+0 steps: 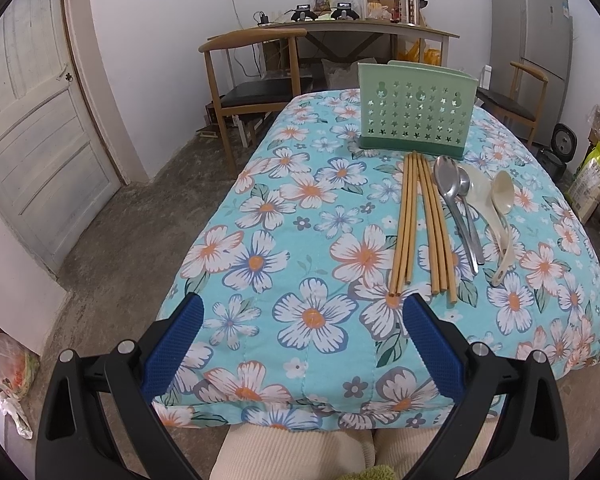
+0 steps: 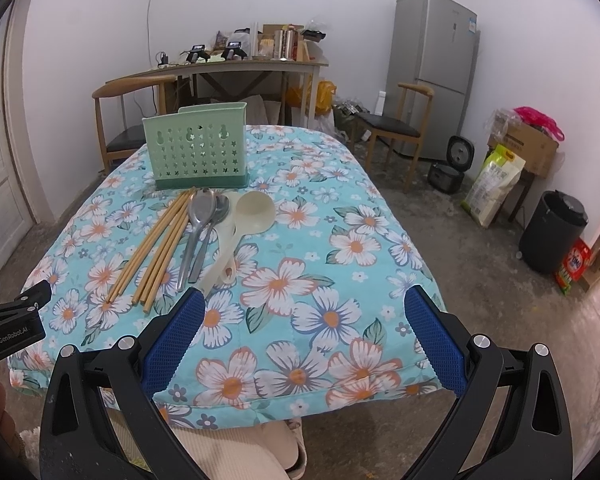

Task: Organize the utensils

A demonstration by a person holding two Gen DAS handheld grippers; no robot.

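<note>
A green perforated utensil holder [image 1: 416, 110] [image 2: 198, 148] stands upright at the far end of the floral-covered table [image 1: 292, 240] [image 2: 340, 280]. In front of it lie several wooden chopsticks [image 1: 420, 224] [image 2: 160, 244], two metal spoons [image 1: 458, 204] [image 2: 200, 228] and two cream plastic spoons [image 1: 500, 216] [image 2: 244, 216], side by side. My left gripper [image 1: 302, 312] is open and empty above the table's near edge, just short of the chopstick ends. My right gripper [image 2: 304, 308] is open and empty, to the right of the utensils. The left gripper's body [image 2: 12, 320] shows at the right wrist view's left edge.
Wooden chairs [image 1: 252, 80] [image 2: 396, 124] and a cluttered desk [image 1: 340, 28] stand behind the table. A fridge [image 2: 432, 76], a rice cooker [image 2: 448, 172], bags and a black bin [image 2: 552, 232] are to the right. A white door [image 1: 32, 128] is on the left.
</note>
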